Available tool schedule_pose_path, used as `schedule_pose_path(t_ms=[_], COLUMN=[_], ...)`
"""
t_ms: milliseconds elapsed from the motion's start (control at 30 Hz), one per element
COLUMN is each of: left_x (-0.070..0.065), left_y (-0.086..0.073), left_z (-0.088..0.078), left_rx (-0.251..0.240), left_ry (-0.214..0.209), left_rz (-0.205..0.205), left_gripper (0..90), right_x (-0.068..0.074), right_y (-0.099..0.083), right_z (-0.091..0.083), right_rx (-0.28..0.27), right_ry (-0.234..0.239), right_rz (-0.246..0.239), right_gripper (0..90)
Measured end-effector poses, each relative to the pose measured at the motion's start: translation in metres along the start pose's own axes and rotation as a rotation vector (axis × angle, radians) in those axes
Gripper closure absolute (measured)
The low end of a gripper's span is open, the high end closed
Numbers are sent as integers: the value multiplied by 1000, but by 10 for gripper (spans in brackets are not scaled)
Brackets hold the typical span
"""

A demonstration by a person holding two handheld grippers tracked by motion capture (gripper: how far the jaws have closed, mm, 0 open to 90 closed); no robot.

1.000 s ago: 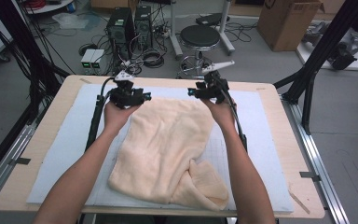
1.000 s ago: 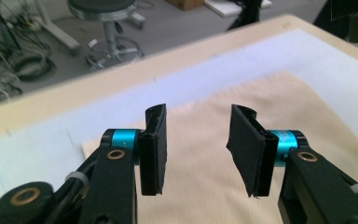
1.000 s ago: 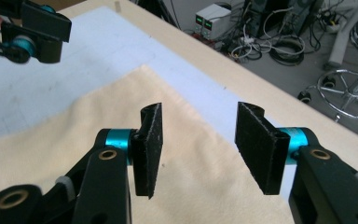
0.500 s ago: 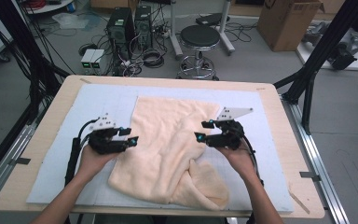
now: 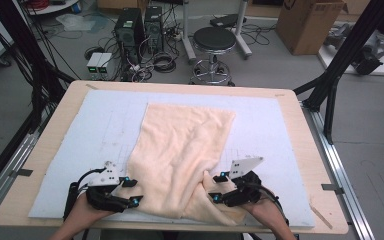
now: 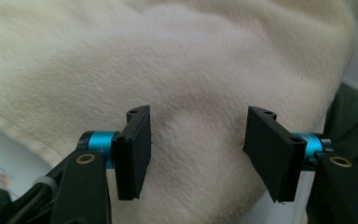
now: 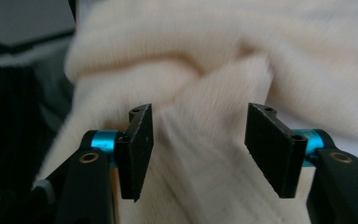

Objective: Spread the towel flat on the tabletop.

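The cream towel (image 5: 180, 150) lies on the pale blue mat (image 5: 80, 130) covering the table (image 5: 300, 110), its far edge drawn flat and square toward the middle while its near end is bunched into folds at the person's edge. That suggests the cloth is being spread out and the rumpled near end is next to be taken up. The left gripper (image 5: 132, 192) sits at the towel's near left corner, and its jaws, which have just been opening, stand wide with fabric beyond them but nothing pinched. The right gripper (image 5: 215, 187) hovers over the crumpled fold (image 7: 214, 93) at the near right, jaws parted with a ridge of cloth between them, not pressed.

The near hem is hidden under the folds, and the right gripper view is blurred, so whether a pad brushes the cloth cannot be told.
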State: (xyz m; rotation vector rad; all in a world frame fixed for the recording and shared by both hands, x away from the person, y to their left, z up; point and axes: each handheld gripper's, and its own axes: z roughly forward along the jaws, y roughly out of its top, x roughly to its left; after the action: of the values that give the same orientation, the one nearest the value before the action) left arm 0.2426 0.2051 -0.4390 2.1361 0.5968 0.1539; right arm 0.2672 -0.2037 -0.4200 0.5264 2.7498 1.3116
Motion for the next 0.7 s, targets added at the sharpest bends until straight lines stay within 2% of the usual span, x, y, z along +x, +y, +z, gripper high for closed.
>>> schedule_pose_path(t_ms=[67, 100, 133, 167, 200, 267, 367, 567, 700], left_x=[-1, 0, 0, 1, 2, 4, 10, 21, 26], left_y=[0, 0, 1, 2, 2, 5, 11, 31, 39], left_z=[3, 4, 4, 4, 3, -2, -17, -57, -76], left_rx=[13, 14, 12, 13, 6, -26, -118, -272, -317], left_ry=[24, 30, 35, 41, 41, 52, 71, 80, 129], left_rz=[15, 17, 19, 21, 8, -5, -57, -133, -154], left_gripper=[492, 557, 631, 692, 746, 784, 796, 804, 807], right_x=[0, -1, -2, -3, -2, -1, 4, 17, 21], right_y=[-6, -7, -8, -9, -8, -5, -1, 6, 4], right_z=[7, 10, 11, 10, 9, 2, -13, -47, -73], right_rx=[42, 62, 69, 67, 67, 75, 68, 12, -32], right_ry=[-4, -2, 10, 30, 30, 22, -4, -71, -121], right_rz=[-3, -2, -2, 2, -1, -14, -16, -38, -20], right_gripper=[584, 654, 737, 792, 821, 836, 841, 842, 843])
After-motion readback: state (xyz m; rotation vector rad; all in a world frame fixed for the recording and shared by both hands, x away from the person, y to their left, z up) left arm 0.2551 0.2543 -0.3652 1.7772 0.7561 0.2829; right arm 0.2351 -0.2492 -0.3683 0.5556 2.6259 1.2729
